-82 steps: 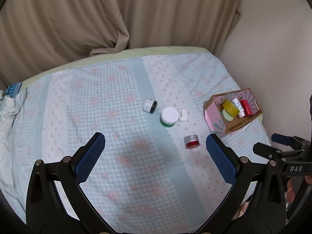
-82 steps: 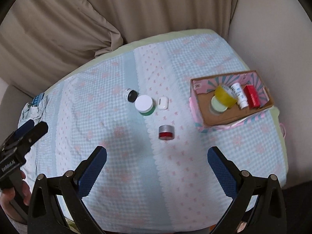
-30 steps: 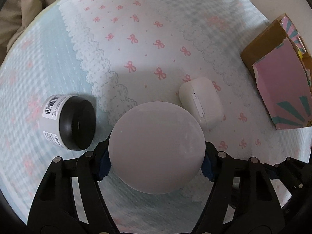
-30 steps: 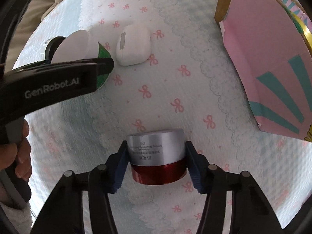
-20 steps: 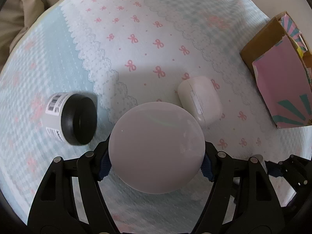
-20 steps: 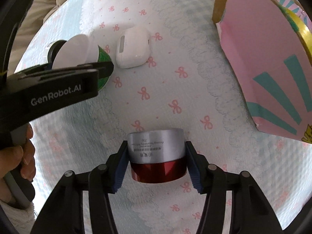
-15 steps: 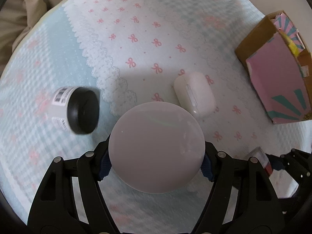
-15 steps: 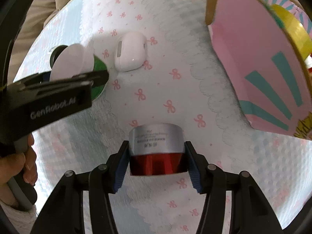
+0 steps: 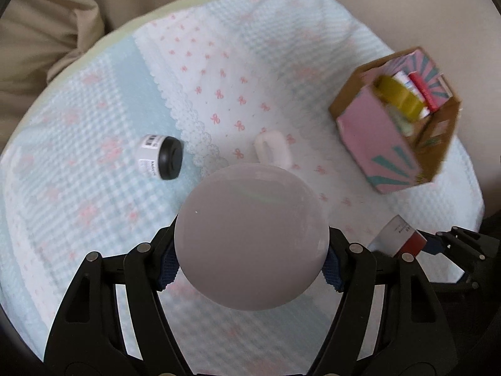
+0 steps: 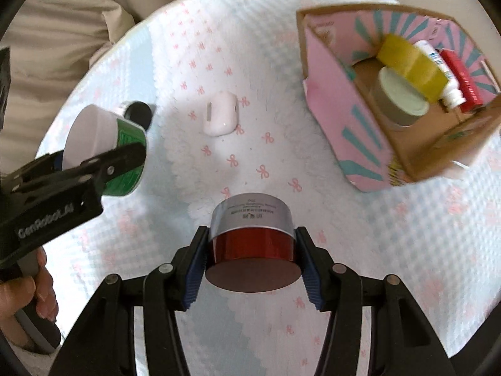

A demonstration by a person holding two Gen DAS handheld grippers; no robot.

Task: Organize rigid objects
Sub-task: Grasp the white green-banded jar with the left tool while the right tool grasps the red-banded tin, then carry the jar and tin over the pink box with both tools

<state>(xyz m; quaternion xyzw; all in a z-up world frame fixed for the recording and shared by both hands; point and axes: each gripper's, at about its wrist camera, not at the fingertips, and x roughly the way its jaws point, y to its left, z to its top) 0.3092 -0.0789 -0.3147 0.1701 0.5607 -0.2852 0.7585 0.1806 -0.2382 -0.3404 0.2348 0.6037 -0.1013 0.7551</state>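
Observation:
My left gripper [image 9: 250, 268] is shut on a green jar with a white lid [image 9: 250, 235], lifted clear of the bedspread; the same jar [image 10: 106, 144] shows at the left of the right wrist view. My right gripper [image 10: 252, 268] is shut on a red jar with a silver lid [image 10: 252, 228], also held above the cloth, and that jar [image 9: 397, 233] appears at the lower right of the left wrist view. On the spread lie a white earbud case [image 10: 220, 117] and a small jar with a black lid [image 9: 161, 159], on its side.
A pink and teal cardboard box [image 10: 347, 119] stands open at the right, holding a yellow tape roll [image 10: 413, 65], a white bottle [image 10: 441, 69], a red item and a pale-lidded tin. Beige curtains [image 9: 62, 15] hang behind the bed. A hand [image 10: 34, 294] grips the left tool.
Both grippers have risen with their jars, so the bedspread, earbud case and black-lidded jar look smaller and farther. The open box has come into fuller view at the right.

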